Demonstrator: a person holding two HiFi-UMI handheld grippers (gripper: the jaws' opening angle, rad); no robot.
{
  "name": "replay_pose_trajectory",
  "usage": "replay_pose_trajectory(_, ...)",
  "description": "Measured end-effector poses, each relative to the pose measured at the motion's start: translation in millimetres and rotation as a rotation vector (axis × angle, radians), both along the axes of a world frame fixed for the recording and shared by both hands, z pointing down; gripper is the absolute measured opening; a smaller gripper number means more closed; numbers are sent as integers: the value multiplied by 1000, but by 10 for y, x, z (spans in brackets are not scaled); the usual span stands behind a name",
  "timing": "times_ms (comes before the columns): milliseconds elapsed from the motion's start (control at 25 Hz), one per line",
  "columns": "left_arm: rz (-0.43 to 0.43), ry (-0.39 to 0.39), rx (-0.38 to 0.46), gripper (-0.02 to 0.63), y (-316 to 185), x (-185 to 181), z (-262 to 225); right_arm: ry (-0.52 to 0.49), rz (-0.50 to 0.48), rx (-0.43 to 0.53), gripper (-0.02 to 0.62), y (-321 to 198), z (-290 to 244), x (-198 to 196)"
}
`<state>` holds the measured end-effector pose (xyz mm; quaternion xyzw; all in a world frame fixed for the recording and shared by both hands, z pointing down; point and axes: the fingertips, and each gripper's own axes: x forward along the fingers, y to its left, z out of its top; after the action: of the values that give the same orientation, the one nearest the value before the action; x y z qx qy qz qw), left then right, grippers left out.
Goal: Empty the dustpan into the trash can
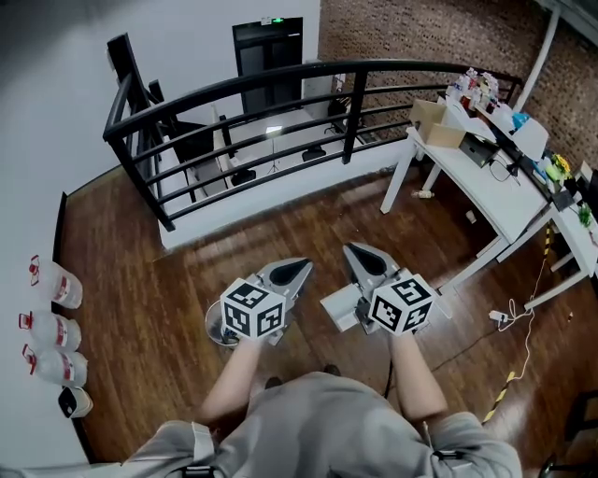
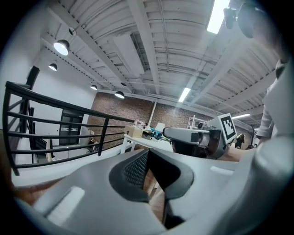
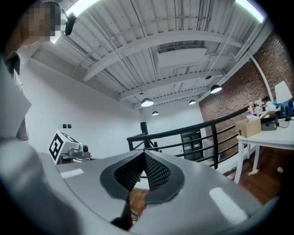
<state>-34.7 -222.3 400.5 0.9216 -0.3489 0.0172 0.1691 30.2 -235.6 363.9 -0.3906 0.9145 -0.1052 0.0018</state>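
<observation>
Wooden floor (image 1: 140, 280), black railing (image 1: 234, 89), white table (image 1: 486, 182), brick wall (image 1: 420, 28); left tongs (image 1: 297, 269), right tongs (image 1: 355, 250) both pressed together, empty.

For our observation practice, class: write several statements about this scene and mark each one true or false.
1. The right gripper holds a dustpan. False: its jaws are shut on nothing.
2. The railing is black. True.
3. The floor is grey tile. False: it is brown wood.
4. Bottles sit by the left wall. True.
5. The table is black. False: it is white.
6. The left gripper is shut. True.
</observation>
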Motion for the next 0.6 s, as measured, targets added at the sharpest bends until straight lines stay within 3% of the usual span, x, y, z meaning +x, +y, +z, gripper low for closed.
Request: replay_pose_trajectory(600, -4, -1, 16, 5, -8, -49, -85, 2, 2, 3, 0, -15, 1, -21)
